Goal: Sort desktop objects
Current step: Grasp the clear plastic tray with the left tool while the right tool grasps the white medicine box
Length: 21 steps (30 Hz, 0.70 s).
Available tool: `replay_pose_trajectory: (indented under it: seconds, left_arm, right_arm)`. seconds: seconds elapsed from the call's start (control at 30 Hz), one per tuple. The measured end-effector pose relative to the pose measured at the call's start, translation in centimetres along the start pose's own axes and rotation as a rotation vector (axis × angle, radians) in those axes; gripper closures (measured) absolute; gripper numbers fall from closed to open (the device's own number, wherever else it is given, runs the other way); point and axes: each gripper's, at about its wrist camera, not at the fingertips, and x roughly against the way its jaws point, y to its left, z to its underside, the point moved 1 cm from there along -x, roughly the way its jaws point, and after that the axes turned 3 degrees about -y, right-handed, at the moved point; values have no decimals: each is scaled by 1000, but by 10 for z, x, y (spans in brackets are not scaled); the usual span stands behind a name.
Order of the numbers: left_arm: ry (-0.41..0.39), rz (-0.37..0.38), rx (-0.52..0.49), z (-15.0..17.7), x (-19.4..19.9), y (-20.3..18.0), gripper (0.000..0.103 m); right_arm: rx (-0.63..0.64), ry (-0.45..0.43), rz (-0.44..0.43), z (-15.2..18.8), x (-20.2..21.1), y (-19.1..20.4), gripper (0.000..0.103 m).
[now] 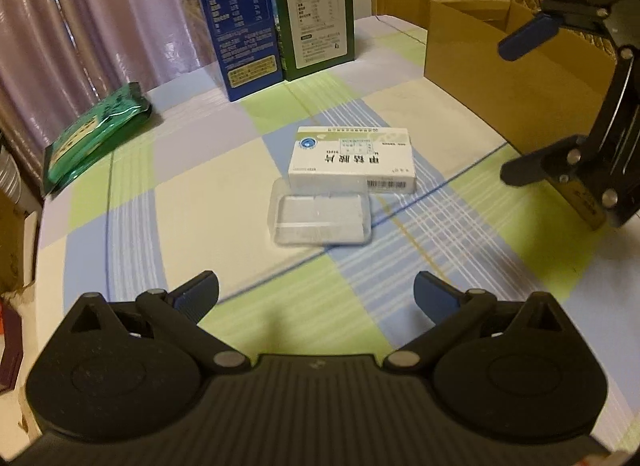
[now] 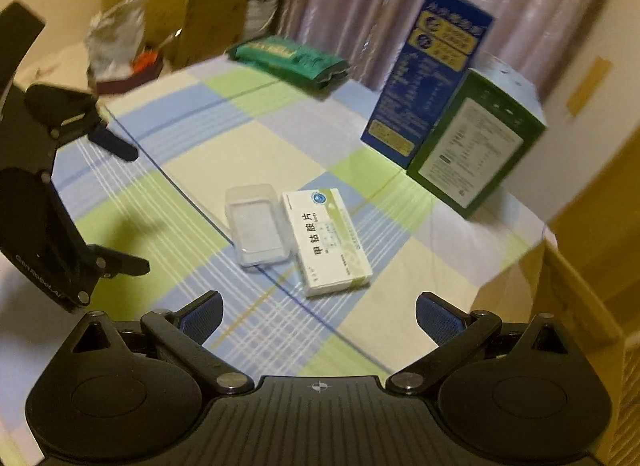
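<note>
Left wrist: left claw (image 1: 316,296) wide, level.

White medicine box (image 1: 352,161) with pale green band; clear plastic case (image 1: 320,213); blue carton (image 1: 236,21); dark green carton (image 1: 316,13); green foil packet (image 1: 96,133); brown cardboard box (image 1: 516,81); checked green, blue, cream tablecloth (image 1: 200,193).
</note>
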Motion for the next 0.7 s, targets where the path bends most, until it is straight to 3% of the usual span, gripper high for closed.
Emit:
replay_pose_trajectory:
  seconds: [0.27, 0.7]
  left_arm:
    - [5, 55, -41, -20, -48, 3, 1]
    - [13, 87, -102, -33, -98, 9, 1]
  right_arm:
    - [83, 121, -67, -11, -53, -13, 2]
    - [169, 196, -68, -23, -111, -27, 8]
